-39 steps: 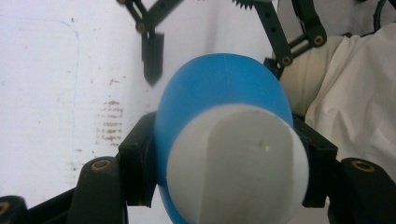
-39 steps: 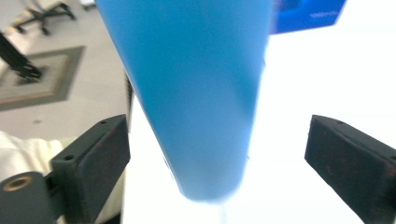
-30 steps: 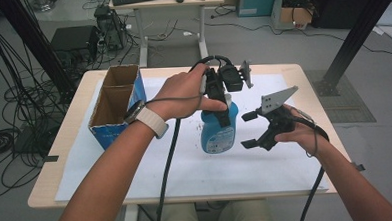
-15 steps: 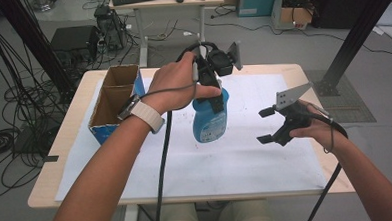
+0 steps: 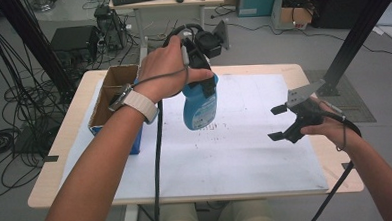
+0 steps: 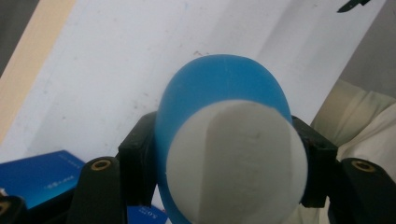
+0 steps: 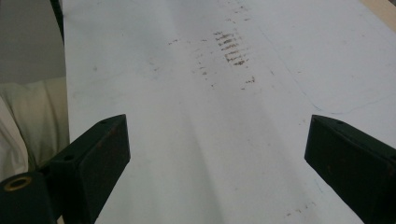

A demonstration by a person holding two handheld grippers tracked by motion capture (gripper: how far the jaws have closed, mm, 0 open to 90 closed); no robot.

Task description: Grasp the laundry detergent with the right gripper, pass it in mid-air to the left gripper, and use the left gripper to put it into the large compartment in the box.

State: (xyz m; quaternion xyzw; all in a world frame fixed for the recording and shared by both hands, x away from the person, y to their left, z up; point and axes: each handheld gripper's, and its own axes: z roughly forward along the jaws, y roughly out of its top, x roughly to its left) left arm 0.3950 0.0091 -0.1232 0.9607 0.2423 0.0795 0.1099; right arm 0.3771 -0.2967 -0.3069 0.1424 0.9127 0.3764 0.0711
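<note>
The left claw (image 5: 203, 85) clenched a blue bottle (image 5: 199, 104) above the white-papered desk (image 5: 246, 153) — the right claw (image 5: 280, 122) hung released, well apart, over the sheet.

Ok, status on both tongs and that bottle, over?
Left tongs shut on blue plastic bottle, held clear above white mat. Right tongs open, empty. Open cardboard box to the left, nothing between.

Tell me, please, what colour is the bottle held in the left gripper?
The bottle is blue with a white cap, clearest in the left gripper view.
</note>
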